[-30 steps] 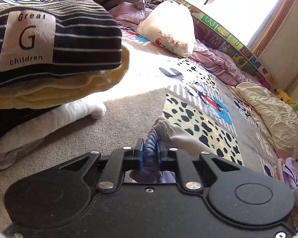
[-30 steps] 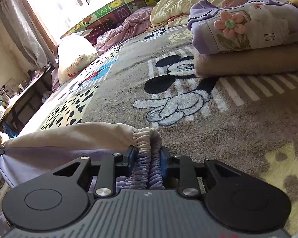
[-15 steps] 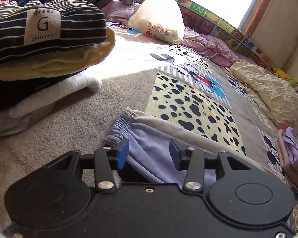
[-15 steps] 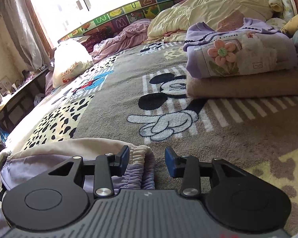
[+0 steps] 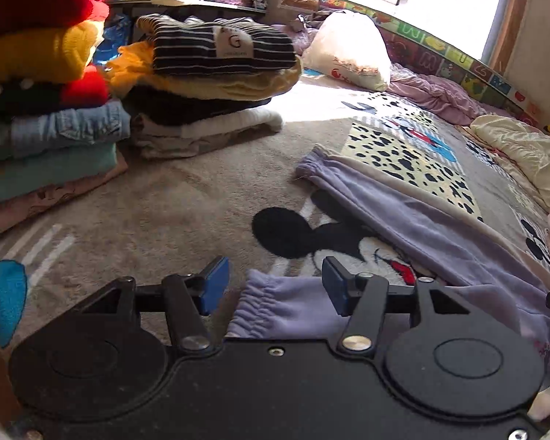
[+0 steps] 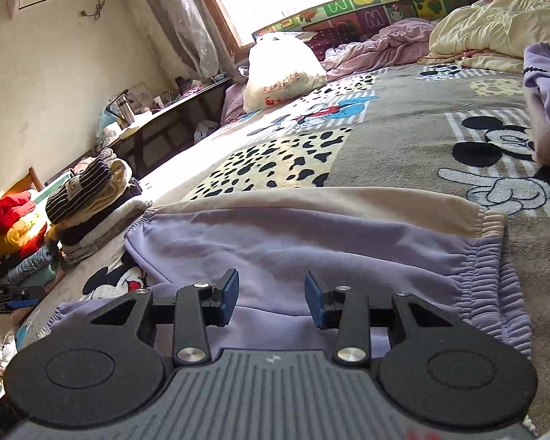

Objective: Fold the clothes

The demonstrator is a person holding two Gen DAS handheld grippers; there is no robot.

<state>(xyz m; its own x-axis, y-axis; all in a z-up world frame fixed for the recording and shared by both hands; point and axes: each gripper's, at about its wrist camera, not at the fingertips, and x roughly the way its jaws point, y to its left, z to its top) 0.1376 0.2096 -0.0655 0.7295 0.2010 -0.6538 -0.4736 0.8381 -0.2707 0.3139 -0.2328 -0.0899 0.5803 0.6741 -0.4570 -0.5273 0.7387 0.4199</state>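
1. Trousers (image 6: 311, 242), purple w/ cream panel, lie flat on the blanket (image 6: 403, 135), near its Mickey print (image 5: 311, 234).
2. Left of trousers: two stacks of folded clothes (image 5: 47, 110), striped top (image 5: 220, 49) on the nearer-to-trousers stack.
3. Left gripper (image 5: 273, 286): jaws wide apart, holding nothing, one leg cuff (image 5: 260, 302) lying between the blue pads.
4. Right gripper (image 6: 271, 297): jaws apart, empty, over the trousers' seat, waistband (image 6: 491, 267) to its right.
5. Right of trousers: folded purple garment (image 6: 546, 84).
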